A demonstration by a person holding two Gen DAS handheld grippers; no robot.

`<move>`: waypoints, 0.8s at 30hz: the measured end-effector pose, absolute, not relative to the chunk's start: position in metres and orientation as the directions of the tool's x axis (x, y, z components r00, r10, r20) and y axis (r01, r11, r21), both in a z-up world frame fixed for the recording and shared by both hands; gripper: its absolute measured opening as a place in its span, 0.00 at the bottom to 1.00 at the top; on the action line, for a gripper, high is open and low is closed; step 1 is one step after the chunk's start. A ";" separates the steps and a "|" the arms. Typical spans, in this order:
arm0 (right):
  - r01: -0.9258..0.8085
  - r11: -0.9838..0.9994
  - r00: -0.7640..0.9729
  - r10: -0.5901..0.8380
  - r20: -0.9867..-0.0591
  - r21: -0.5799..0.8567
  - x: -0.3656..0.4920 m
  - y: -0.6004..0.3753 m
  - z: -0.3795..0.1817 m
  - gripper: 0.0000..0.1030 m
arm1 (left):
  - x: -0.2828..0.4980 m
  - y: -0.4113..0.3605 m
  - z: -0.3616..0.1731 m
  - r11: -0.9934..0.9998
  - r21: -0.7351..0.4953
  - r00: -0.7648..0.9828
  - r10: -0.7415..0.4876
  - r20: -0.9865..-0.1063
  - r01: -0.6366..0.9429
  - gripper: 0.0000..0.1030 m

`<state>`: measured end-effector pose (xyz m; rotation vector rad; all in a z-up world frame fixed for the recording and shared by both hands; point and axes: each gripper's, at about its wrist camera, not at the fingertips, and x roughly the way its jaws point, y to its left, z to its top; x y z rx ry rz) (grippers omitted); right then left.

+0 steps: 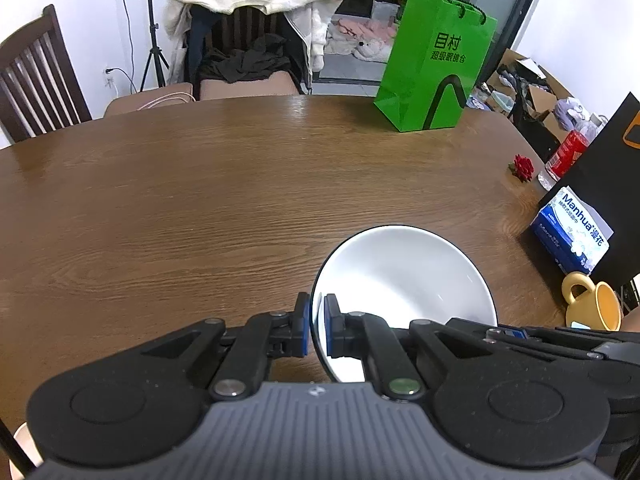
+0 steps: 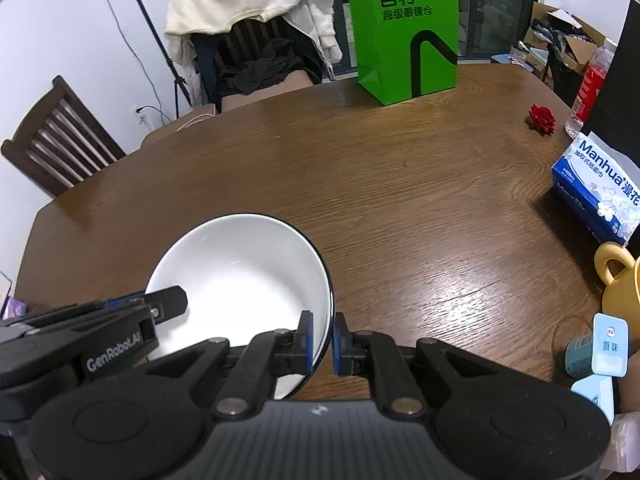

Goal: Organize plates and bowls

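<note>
Two grippers point(image 1: 317, 322) point(image 2: 323, 336) on bowl point(image 1: 404, 272) rim

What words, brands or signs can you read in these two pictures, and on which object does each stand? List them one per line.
"目村" in large characters, on the green paper bag; the smaller line beneath is too blurred to read surely.
"Manhua" with "漫花", on the blue tissue pack; its small print is unreadable.
"GenRobot.AI", on the left tongs.
"原味", on the small pale blue packet.
Red bottle: label too blurred.
</note>
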<state>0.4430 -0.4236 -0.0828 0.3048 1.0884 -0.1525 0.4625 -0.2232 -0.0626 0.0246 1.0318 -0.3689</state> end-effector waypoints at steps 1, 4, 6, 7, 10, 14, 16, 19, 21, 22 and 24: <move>0.267 0.949 0.461 0.028 -0.887 0.169 0.441 -0.420 -0.082 0.09 | 0.461 -0.220 -0.062 0.939 -0.153 0.459 -0.288 -0.841 0.308 0.07; 0.256 0.951 0.466 0.034 -0.884 0.172 0.436 -0.412 -0.078 0.09 | 0.454 -0.212 -0.059 0.942 -0.152 0.466 -0.284 -0.838 0.301 0.07; 0.249 0.953 0.468 0.037 -0.883 0.172 0.432 -0.407 -0.077 0.09 | 0.450 -0.206 -0.057 0.943 -0.151 0.470 -0.282 -0.837 0.296 0.07; 0.246 0.954 0.469 0.039 -0.882 0.172 0.430 -0.405 -0.077 0.09 | 0.448 -0.203 -0.056 0.944 -0.150 0.472 -0.280 -0.836 0.293 0.07; 0.237 0.956 0.472 0.044 -0.880 0.175 0.425 -0.397 -0.075 0.09 | 0.441 -0.194 -0.054 0.946 -0.148 0.477 -0.275 -0.835 0.287 0.07; 0.226 0.958 0.476 0.051 -0.878 0.178 0.417 -0.386 -0.072 0.09 | 0.431 -0.184 -0.050 0.950 -0.145 0.488 -0.269 -0.830 0.277 0.07; 0.222 0.959 0.479 0.051 -0.876 0.178 0.412 -0.381 -0.071 0.09 | 0.426 -0.179 -0.049 0.951 -0.143 0.492 -0.267 -0.829 0.275 0.07; 0.216 0.960 0.483 0.053 -0.874 0.177 0.406 -0.374 -0.069 0.09 | 0.419 -0.171 -0.047 0.952 -0.141 0.496 -0.264 -0.827 0.272 0.07; 0.211 0.961 0.485 0.056 -0.873 0.179 0.401 -0.369 -0.067 0.09 | 0.414 -0.167 -0.046 0.953 -0.142 0.497 -0.264 -0.827 0.269 0.07; 0.209 0.961 0.486 0.056 -0.872 0.178 0.399 -0.366 -0.067 0.09 | 0.411 -0.164 -0.046 0.953 -0.143 0.498 -0.264 -0.826 0.268 0.07; 0.206 0.963 0.487 0.056 -0.872 0.176 0.394 -0.362 -0.066 0.09 | 0.407 -0.160 -0.046 0.953 -0.144 0.498 -0.264 -0.826 0.267 0.07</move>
